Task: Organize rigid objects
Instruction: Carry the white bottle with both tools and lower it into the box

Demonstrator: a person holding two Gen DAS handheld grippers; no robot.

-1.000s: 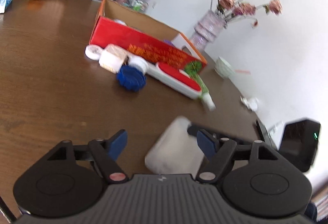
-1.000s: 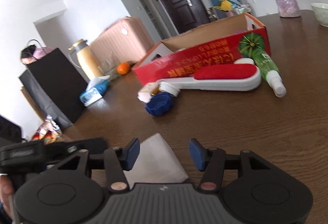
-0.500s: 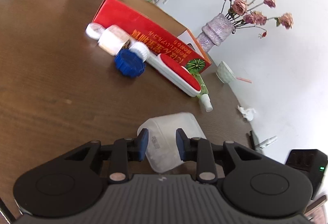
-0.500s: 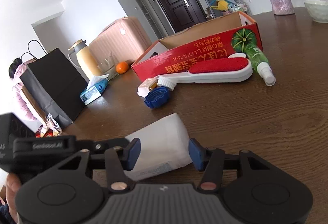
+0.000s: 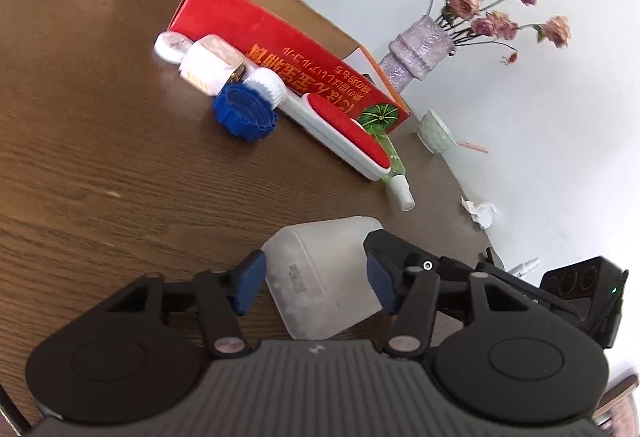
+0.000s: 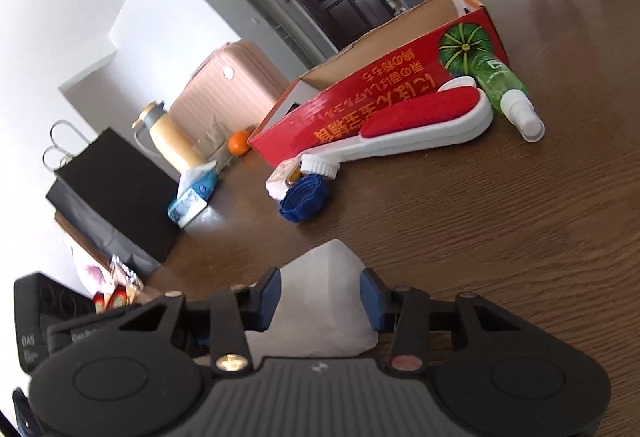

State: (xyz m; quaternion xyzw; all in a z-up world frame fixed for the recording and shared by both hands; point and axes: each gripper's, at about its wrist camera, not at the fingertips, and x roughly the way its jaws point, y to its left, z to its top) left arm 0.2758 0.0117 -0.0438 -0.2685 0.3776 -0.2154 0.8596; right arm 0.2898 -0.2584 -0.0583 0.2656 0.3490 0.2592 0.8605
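Observation:
A frosted white plastic container (image 5: 320,265) is just above the brown table (image 5: 100,177), between both grippers. My left gripper (image 5: 314,283) is opening; its blue pads stand beside the container's walls without squeezing it. My right gripper (image 6: 320,301) is closing from the other side, and its pads press on the container (image 6: 324,277). Its black frame (image 5: 512,289) shows at the right of the left wrist view. Further off lie a blue ribbed cap (image 5: 244,113), a red and white lint brush (image 5: 340,129), a green spray bottle (image 5: 394,173) and white jars (image 5: 212,63), all against an open red cardboard box (image 5: 280,37).
A vase of dried roses (image 5: 416,53), a pale bowl (image 5: 434,133) and a crumpled tissue (image 5: 480,211) sit near the table's far edge. The right wrist view shows a black bag (image 6: 112,197), a tissue pack (image 6: 196,197), a thermos (image 6: 168,133) and an orange (image 6: 239,141).
The left jaws pinched in narrowly on the container, then spread wide again. The right jaws have narrowed onto the container, which now shows one corner pointing away in the right view.

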